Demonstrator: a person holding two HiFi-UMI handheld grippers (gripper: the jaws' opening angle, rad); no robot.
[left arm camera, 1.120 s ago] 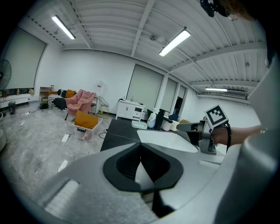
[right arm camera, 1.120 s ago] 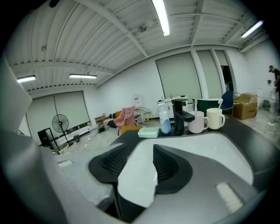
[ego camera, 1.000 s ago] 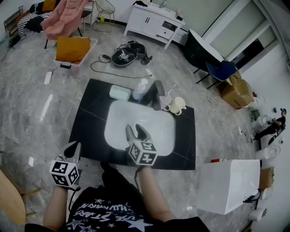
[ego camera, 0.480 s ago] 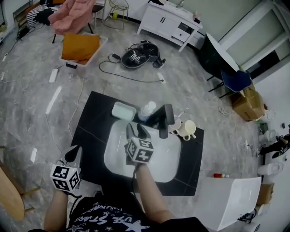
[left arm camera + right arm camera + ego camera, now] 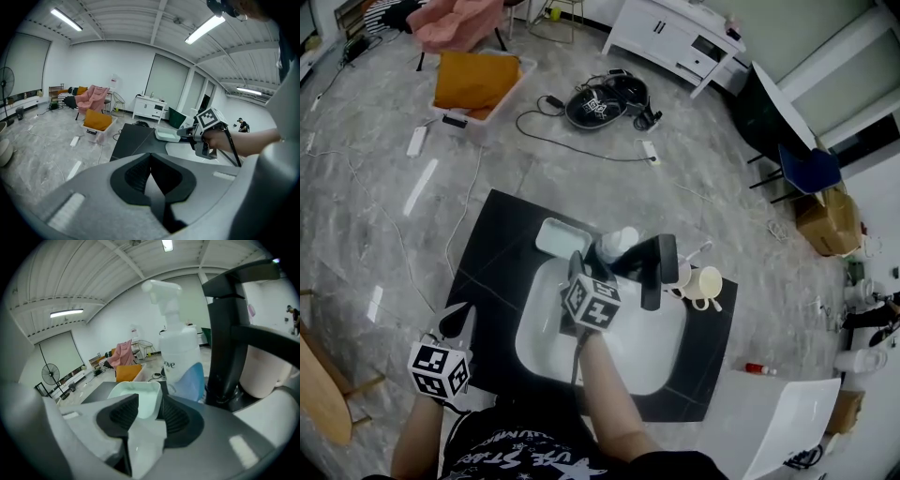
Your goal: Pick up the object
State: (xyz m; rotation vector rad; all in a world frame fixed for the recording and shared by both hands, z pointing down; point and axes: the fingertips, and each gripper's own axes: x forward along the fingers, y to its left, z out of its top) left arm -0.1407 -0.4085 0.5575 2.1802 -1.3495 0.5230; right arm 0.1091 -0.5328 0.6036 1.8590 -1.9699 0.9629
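The right gripper (image 5: 581, 269) reaches over the white sink (image 5: 542, 349) at mid-frame. Its jaws stand wide and are closing, with the near edge of the shallow white tray (image 5: 133, 397) between them; the pads do not press on it. In the head view the tray (image 5: 561, 237) lies on the black table (image 5: 483, 253) just above and left of the gripper's tips, beside the sink's rim. A white pump bottle (image 5: 180, 357) and a black faucet (image 5: 229, 333) stand just right of it. The left gripper (image 5: 150, 157) hangs at lower left off the table's edge, jaws together and empty.
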